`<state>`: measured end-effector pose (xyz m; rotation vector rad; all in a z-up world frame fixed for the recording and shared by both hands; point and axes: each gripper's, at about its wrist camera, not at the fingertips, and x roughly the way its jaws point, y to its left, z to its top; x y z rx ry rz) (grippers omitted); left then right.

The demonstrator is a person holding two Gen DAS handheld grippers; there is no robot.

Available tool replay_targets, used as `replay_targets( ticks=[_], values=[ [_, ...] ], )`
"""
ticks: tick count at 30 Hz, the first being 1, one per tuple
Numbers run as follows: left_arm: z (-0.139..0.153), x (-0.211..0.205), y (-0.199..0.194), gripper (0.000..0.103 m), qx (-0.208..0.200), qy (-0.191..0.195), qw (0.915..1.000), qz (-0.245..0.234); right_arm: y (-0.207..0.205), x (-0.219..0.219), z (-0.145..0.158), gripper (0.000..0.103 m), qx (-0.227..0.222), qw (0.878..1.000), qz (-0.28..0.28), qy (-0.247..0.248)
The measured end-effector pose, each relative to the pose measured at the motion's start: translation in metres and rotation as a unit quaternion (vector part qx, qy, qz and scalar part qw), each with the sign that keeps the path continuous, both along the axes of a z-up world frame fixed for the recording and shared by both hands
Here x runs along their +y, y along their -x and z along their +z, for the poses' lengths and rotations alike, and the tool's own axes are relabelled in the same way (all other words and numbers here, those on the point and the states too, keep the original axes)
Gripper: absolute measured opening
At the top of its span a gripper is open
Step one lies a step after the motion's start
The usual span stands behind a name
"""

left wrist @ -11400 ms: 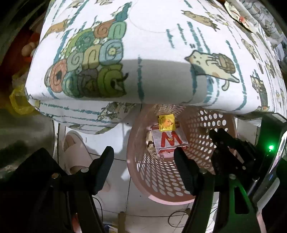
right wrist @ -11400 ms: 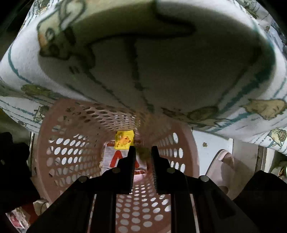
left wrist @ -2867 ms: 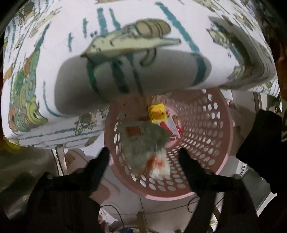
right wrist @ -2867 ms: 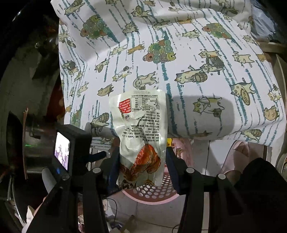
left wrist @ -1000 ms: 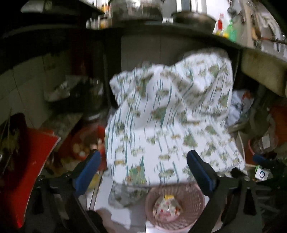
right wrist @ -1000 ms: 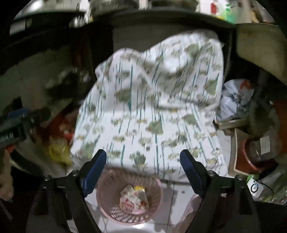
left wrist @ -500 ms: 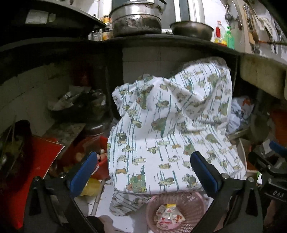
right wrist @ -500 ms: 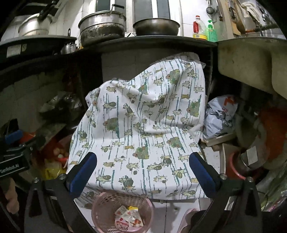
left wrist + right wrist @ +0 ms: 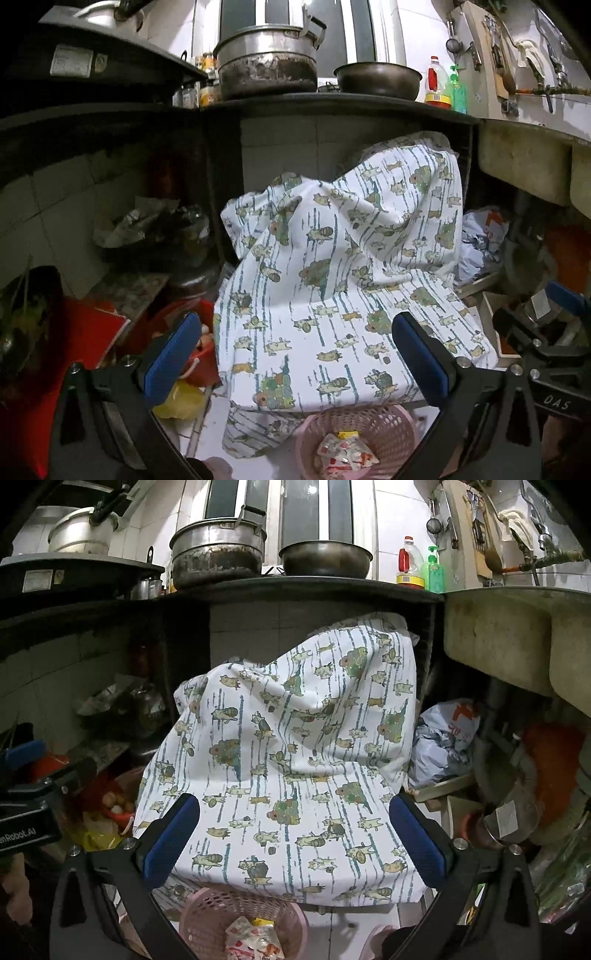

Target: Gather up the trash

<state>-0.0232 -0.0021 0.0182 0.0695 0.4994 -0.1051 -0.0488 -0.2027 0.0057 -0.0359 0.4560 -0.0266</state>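
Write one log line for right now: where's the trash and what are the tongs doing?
trash: snack wrappers inside pink basket | left tongs: open, empty | right tongs: open, empty | patterned cloth: bare

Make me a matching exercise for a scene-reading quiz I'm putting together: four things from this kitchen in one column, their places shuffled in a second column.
1. snack wrappers
2. patterned cloth
3. large pot
4. green bottle

A. on the dark counter, left of the metal bowl
B. inside the pink basket
C. right of the red-capped bottle
D. draped below the counter, above the basket

Pairs: 1-B, 2-D, 3-A, 4-C
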Motion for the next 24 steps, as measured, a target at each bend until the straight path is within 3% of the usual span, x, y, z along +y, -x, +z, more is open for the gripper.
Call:
replay_targets(
  ticks=[4,24],
  values=[
    [0.004,-0.005,0.005,0.103,-0.012,-0.018,0.9998,-0.004,0.001,-0.001,0.002,0.103,0.009,1.000,-0.005,-0.002],
    [-0.004,-0.003,-0.003,0.103,0.021,0.001,0.9998,0.000,-0.005,-0.013,0.001,0.103,0.017,0.999,-0.029,-0.002]
  ],
)
